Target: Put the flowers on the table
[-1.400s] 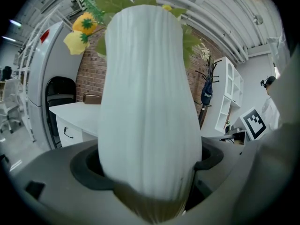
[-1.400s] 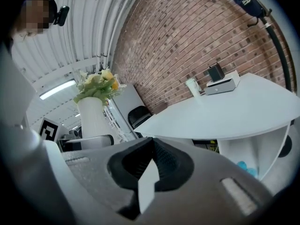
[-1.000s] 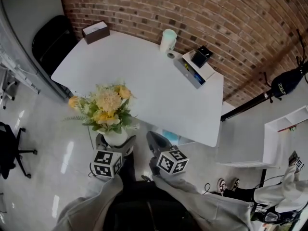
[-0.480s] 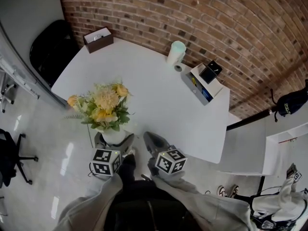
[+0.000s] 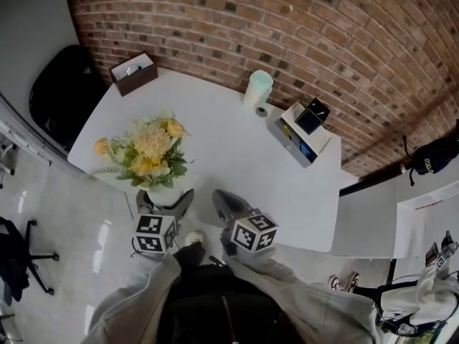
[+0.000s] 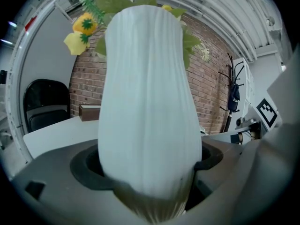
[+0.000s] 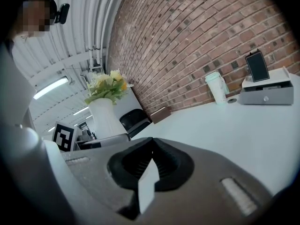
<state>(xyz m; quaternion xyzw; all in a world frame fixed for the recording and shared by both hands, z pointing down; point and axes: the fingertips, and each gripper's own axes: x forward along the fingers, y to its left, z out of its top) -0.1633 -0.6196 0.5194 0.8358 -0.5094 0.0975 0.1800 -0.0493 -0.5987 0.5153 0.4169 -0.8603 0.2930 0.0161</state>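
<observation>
A white ribbed vase [image 5: 166, 194] with yellow and cream flowers [image 5: 147, 151] hangs at the near edge of the white table [image 5: 215, 138]. My left gripper [image 5: 165, 202] is shut on the vase's lower body, one jaw on each side. In the left gripper view the vase [image 6: 147, 107] fills the middle between the jaws, with the flowers [image 6: 82, 25] above. My right gripper [image 5: 226, 206] is shut and empty, just right of the vase, over the table's edge. In the right gripper view its jaws [image 7: 150, 165] meet, with the vase [image 7: 103, 118] to their left.
On the table stand a brown tissue box [image 5: 133, 74] at the far left, a mint cup [image 5: 258, 88], a small tape roll [image 5: 261, 111] and a grey box with a tablet [image 5: 305, 131]. A black chair [image 5: 57, 92] is at the left, a brick wall [image 5: 287, 27] behind.
Both grippers and the vase have come forward from over the floor to the table's near edge. The left gripper's hold on the vase is the same.
</observation>
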